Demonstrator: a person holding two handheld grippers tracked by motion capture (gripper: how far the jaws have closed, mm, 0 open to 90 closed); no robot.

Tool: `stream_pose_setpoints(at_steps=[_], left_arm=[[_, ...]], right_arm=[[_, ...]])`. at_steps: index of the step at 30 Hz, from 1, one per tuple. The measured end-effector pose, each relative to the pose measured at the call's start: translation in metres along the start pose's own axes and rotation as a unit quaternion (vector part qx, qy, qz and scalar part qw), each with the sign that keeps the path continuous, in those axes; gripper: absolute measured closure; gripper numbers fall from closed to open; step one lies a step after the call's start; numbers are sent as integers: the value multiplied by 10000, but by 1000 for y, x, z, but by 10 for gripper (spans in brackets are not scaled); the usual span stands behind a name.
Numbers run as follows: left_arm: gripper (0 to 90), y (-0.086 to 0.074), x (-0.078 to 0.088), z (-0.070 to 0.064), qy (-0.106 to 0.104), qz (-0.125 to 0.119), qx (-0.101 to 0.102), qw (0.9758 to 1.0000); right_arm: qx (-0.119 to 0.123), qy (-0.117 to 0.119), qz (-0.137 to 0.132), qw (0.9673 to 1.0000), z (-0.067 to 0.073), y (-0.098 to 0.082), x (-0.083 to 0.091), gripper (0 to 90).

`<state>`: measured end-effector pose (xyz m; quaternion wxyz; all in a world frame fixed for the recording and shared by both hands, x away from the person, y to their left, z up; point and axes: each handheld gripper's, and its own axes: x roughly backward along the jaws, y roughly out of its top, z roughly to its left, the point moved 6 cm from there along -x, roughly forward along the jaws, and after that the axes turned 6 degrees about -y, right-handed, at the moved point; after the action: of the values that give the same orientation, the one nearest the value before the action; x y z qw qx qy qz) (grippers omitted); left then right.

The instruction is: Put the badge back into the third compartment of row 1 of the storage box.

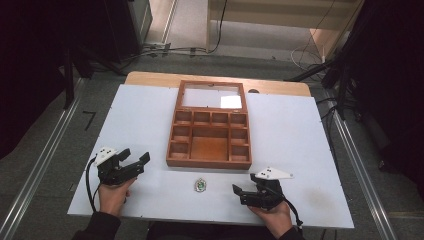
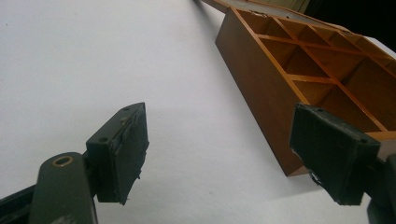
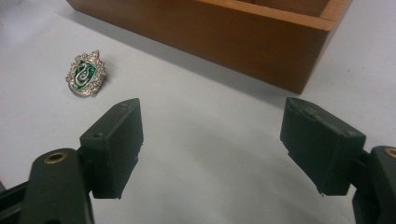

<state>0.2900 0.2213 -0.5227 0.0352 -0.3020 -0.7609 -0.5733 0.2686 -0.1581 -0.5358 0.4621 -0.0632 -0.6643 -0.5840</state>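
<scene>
A wooden box (image 1: 209, 132) with several compartments and its lid laid back stands in the middle of the white table (image 1: 140, 115). In front of it lies a small silver and green badge (image 1: 200, 185). My left gripper (image 1: 137, 159) rests at the front left, open and holding nothing, with the box's corner (image 2: 285, 116) ahead on the right. My right gripper (image 1: 244, 191) rests at the front right, open and holding nothing. In the right gripper view the badge (image 3: 85, 73) lies up and to the left of the jaws, in front of the box's front wall (image 3: 224, 37).
The table's front edge (image 1: 210, 220) runs just under both hands. Bare white surface lies on both sides of the box. Cables (image 1: 175, 50) and dark stands sit on the floor beyond the table.
</scene>
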Motion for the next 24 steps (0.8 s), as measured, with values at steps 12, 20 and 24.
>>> stream_pose_setpoints(at_steps=[12,20,24], left_arm=[[201,0,0,0,-3,11,8,10000],[201,0,0,1,-13,6,33,10000],[201,0,0,1,-16,6,40,10000]], right_arm=[[108,100,-20,9999,11,5,-6,197],[149,232,-41,9996,23,10,-14,213],[195,287,-37,9994,27,11,-16,221]])
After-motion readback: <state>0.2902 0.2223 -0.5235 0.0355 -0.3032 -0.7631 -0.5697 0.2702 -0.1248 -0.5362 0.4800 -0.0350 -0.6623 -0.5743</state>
